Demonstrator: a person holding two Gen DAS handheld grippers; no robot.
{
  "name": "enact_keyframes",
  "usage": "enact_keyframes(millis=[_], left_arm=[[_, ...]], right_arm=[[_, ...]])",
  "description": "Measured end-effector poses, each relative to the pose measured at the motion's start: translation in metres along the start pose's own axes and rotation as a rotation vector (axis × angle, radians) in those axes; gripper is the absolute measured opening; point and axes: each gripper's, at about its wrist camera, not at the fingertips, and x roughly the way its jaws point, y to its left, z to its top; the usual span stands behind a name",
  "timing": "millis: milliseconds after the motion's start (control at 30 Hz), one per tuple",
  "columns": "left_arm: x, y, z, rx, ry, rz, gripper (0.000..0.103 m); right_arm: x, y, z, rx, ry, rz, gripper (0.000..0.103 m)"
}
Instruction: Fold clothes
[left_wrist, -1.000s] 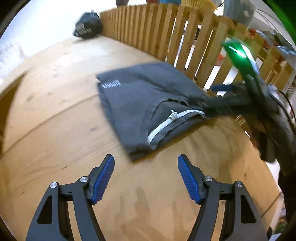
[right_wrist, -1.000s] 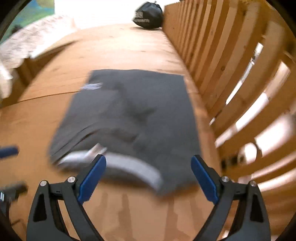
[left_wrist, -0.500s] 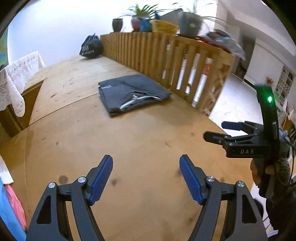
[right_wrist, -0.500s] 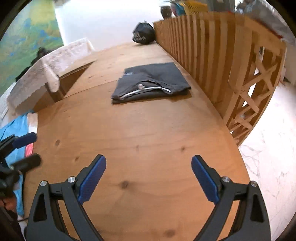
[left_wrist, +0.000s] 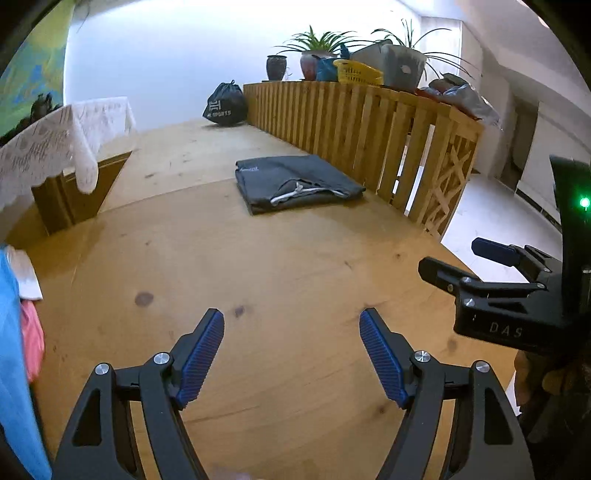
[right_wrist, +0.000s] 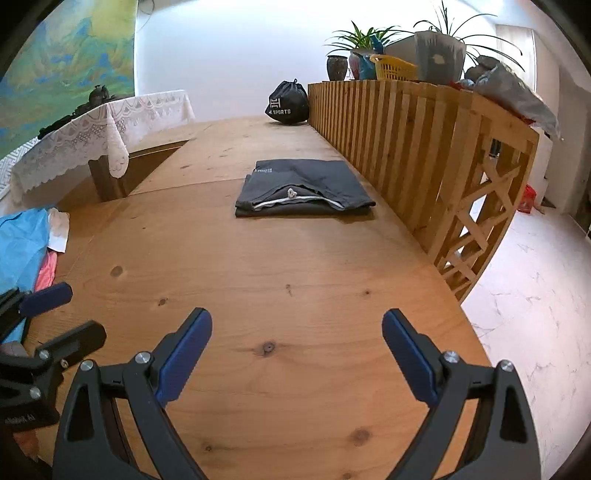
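A folded dark grey garment (left_wrist: 295, 182) (right_wrist: 303, 188) with a white drawstring lies on the wooden table (left_wrist: 280, 273) (right_wrist: 295, 266), close to the slatted wooden fence. My left gripper (left_wrist: 291, 332) hangs open over bare wood near the table's front, far from the garment, with nothing between its blue pads. My right gripper (right_wrist: 297, 339) is open too and empty, also well back from the garment. In the left wrist view the right gripper (left_wrist: 458, 262) shows at the right edge. The left gripper (right_wrist: 59, 314) appears at the left edge of the right wrist view.
A slatted wooden fence (right_wrist: 406, 147) runs along the table's right side, with plants and a yellow basket (right_wrist: 393, 66) on top. A black sports bag (right_wrist: 288, 103) sits at the far end. Blue and pink clothes (right_wrist: 22, 247) lie at the left edge, near a lace-covered table (right_wrist: 92, 144).
Both grippers have pulled back from the folded garment toward the table's front. The garment, close under the fingers a second ago, now lies far off by the fence.
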Motion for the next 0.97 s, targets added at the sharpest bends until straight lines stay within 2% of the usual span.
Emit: enact_keyframes(millis=[100, 267, 367, 567, 967], left_arm=[[0.005, -0.002, -0.003, 0.012, -0.002, 0.018, 0.074], [-0.001, -0.011, -0.003, 0.042, -0.043, 0.024, 0.076], [0.001, -0.019, -0.005, 0.063, -0.036, 0.028, 0.076], [0.012, -0.016, -0.010, 0.063, 0.003, 0.070, 0.076], [0.018, -0.006, -0.012, 0.029, 0.019, 0.080, 0.076]], right_arm=[[0.001, 0.006, -0.003, -0.020, -0.017, -0.042, 0.094], [-0.005, 0.015, -0.003, -0.025, -0.066, -0.051, 0.094], [-0.010, 0.018, -0.004, -0.043, -0.089, -0.077, 0.094], [0.000, 0.014, -0.004, -0.036, -0.067, -0.081, 0.094], [0.005, 0.017, -0.006, -0.044, -0.044, -0.080, 0.094]])
